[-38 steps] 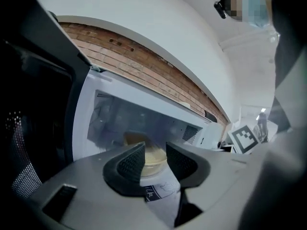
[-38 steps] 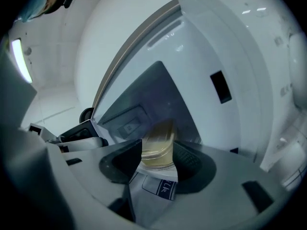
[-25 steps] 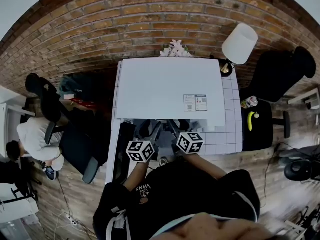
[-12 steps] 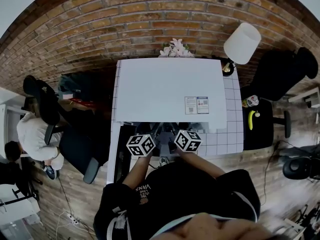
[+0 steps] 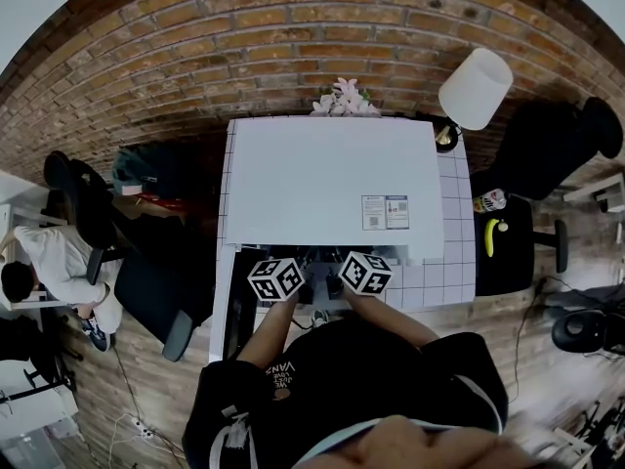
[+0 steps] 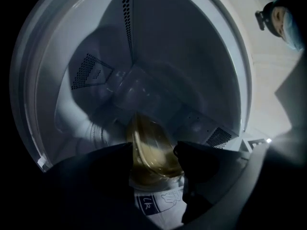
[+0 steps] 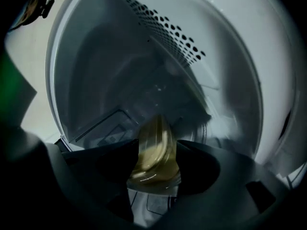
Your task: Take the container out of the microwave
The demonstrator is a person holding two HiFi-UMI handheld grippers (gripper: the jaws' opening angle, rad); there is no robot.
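Container (image 6: 152, 164) sits inside the microwave (image 5: 332, 179), low between both grippers' jaws. Since a second ago both grippers have pushed further into the microwave's mouth. The left gripper (image 6: 152, 150) has just been opening and stands released around the container. The right gripper (image 7: 158, 145) likewise flanks it unclenched. Both point slightly downward.

Table (image 5: 454, 242) w/ microwave (image 5: 332, 179), prob. lamp (image 5: 476, 88).

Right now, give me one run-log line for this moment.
place: both inside white microwave | left gripper: jaws just opening, clear plastic container between | right gripper: container between jaws, grip unclear
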